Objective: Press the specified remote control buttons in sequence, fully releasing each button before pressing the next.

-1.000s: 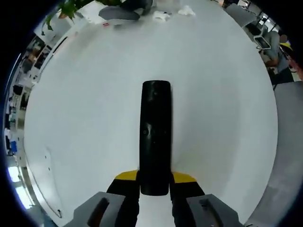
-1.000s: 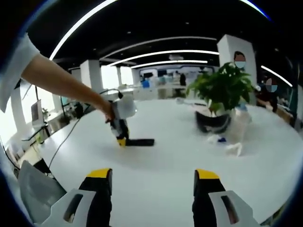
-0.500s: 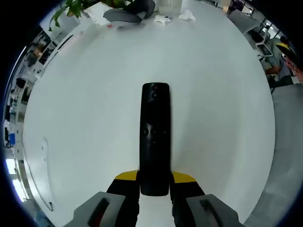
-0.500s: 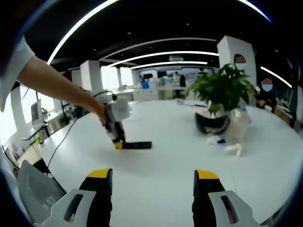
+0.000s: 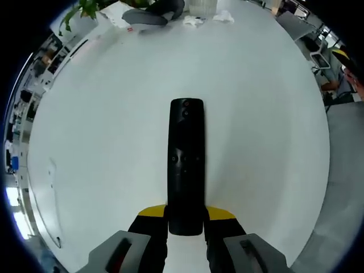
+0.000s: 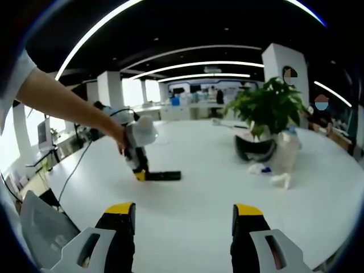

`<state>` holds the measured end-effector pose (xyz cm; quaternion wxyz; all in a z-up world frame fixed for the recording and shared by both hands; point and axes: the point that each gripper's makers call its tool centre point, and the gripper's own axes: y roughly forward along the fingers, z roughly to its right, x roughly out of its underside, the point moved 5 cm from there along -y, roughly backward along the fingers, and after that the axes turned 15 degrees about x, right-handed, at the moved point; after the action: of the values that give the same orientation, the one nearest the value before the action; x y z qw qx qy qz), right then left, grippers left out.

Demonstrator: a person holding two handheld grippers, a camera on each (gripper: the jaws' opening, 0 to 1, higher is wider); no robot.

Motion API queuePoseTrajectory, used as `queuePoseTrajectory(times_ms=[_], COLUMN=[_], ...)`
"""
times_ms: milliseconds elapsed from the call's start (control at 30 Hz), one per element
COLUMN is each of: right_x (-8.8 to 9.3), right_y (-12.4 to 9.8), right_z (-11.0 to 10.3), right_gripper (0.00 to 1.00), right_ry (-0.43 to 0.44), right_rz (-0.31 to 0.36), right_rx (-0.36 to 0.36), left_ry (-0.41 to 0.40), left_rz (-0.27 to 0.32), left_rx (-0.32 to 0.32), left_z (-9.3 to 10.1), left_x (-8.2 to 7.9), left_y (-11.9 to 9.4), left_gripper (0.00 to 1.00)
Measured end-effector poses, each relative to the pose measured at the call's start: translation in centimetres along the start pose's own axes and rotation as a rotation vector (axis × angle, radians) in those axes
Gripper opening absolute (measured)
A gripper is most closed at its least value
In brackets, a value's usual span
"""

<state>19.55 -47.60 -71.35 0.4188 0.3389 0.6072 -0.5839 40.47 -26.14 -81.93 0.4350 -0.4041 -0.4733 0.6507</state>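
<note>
Close to the camera, the left gripper [image 5: 186, 219] pinches the near end of the black remote control [image 5: 186, 165], which lies flat on the white table [image 5: 102, 142]. Further away, the right gripper [image 6: 183, 219] hovers with fingers spread apart, holding nothing; a potted plant [image 6: 263, 116] stands behind.

Smooth finishes all round

We see a glossy black plastic remote [image 5: 186, 165] on a smooth, matt white table [image 5: 102, 142]; our jaws look like matt plastic.

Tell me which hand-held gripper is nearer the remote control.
Left. The left hand-held gripper is clamped on the remote control; the right hand-held gripper hovers open, well short of it.
</note>
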Motion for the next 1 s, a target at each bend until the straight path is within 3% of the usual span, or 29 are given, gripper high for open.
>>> queuePoseTrajectory(times_ms=[1000], right_x=[0.3], right_y=[0.0], right_z=[-0.2], right_gripper=[0.65], right_ry=[-0.027], right_rz=[-0.015], right_rx=[-0.010], left_ry=[-0.009], left_rz=[0.000], left_rx=[0.003], left_z=[2.0], left_x=[0.6], left_y=[0.3], left_gripper=[0.23])
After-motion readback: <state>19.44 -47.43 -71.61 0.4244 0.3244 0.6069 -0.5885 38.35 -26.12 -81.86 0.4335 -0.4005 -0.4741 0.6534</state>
